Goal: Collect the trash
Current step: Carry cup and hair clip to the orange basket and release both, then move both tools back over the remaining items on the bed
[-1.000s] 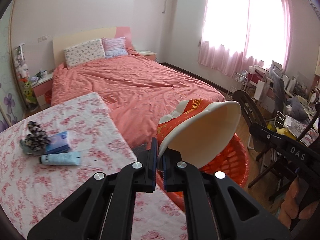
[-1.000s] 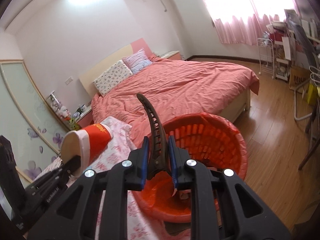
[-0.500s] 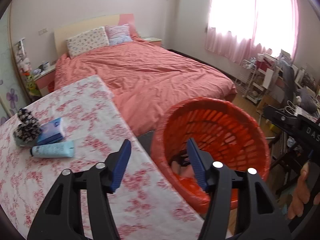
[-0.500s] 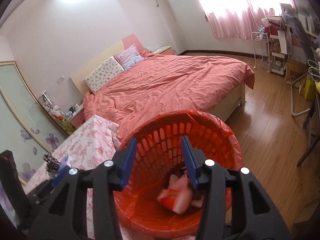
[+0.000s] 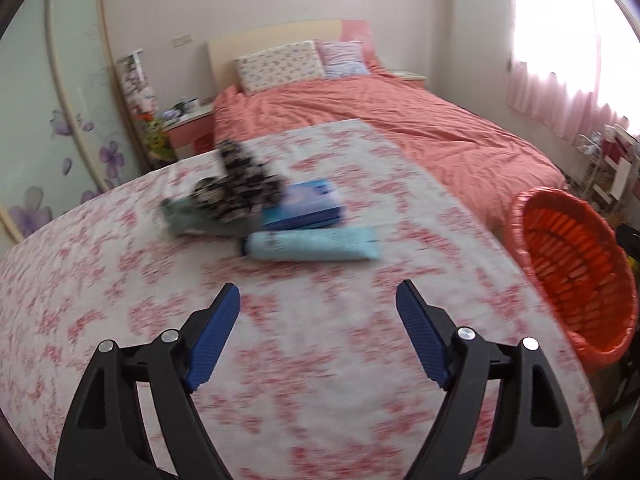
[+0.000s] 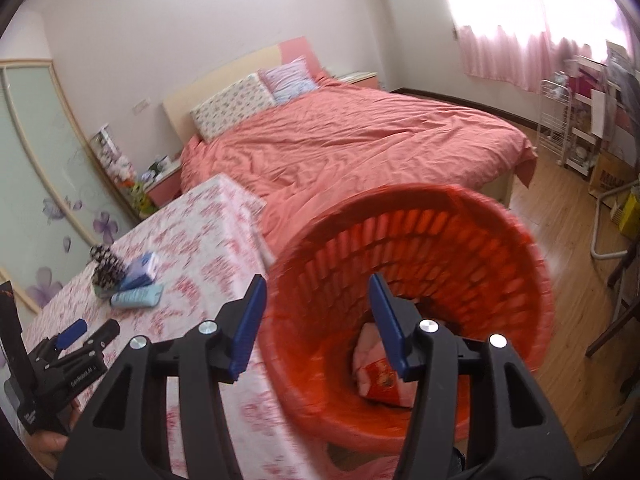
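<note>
An orange basket (image 6: 432, 240) lined with a red bag stands beside the floral-cloth table (image 6: 208, 240); a red and white cup (image 6: 380, 380) lies inside it. The basket also shows at the right edge of the left wrist view (image 5: 576, 256). My right gripper (image 6: 318, 320) is open and empty just above the basket's rim. My left gripper (image 5: 318, 340) is open and empty over the table (image 5: 280, 360), facing a light blue tube (image 5: 312, 244), a blue box (image 5: 304, 206) and a black and white patterned bundle (image 5: 236, 184). The left gripper also shows at the lower left of the right wrist view (image 6: 76, 340).
A bed with a salmon cover (image 6: 360, 152) lies beyond the table. A nightstand with small items (image 5: 180, 120) stands by the headboard. A wire rack and cluttered shelves (image 6: 580, 120) stand at the right on the wooden floor, under pink curtains.
Both grippers opened: the left let go of the cup and the right of a dark clip over the basket. The left gripper then swung left toward the table items.
</note>
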Demonstrator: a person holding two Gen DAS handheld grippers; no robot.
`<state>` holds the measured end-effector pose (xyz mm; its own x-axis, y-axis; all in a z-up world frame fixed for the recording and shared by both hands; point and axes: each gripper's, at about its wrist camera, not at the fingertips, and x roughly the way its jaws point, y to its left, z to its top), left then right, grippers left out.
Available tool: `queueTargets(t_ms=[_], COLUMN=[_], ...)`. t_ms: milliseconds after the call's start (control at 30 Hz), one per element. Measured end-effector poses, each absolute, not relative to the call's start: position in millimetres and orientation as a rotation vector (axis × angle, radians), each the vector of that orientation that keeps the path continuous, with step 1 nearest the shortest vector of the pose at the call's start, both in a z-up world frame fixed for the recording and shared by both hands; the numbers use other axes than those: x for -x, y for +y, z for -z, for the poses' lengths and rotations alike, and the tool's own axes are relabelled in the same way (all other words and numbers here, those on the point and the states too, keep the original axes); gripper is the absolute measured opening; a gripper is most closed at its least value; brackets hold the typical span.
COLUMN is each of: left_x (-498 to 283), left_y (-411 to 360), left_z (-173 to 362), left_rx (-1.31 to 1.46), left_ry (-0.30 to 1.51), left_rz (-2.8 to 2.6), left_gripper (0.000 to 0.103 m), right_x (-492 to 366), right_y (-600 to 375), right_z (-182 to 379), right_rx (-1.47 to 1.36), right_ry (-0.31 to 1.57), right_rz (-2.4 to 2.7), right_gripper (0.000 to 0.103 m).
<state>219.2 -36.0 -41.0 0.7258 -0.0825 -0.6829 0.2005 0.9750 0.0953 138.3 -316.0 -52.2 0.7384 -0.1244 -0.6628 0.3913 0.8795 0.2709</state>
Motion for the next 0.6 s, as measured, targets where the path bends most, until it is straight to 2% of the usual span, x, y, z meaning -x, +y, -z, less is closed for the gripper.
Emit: queueTargets(t_ms=[333, 600], left_x=[-236.8, -246.8], left_y=[69.3, 116.8], left_z=[49.4, 50.8], left_rx=[-0.072, -0.011], left_ry=[0.775, 0.782], left_rz=[-0.034, -0.111], left_gripper=[0.08, 0.08], right_x=[-217.8, -283.7], right_y=[-215.4, -155.9], right_z=[74.9, 91.9], right_rx=[-0.309, -0.296], right_ry=[0.797, 0.859], right_rz=[0.111, 0.011], right_gripper=[0.052, 0.044])
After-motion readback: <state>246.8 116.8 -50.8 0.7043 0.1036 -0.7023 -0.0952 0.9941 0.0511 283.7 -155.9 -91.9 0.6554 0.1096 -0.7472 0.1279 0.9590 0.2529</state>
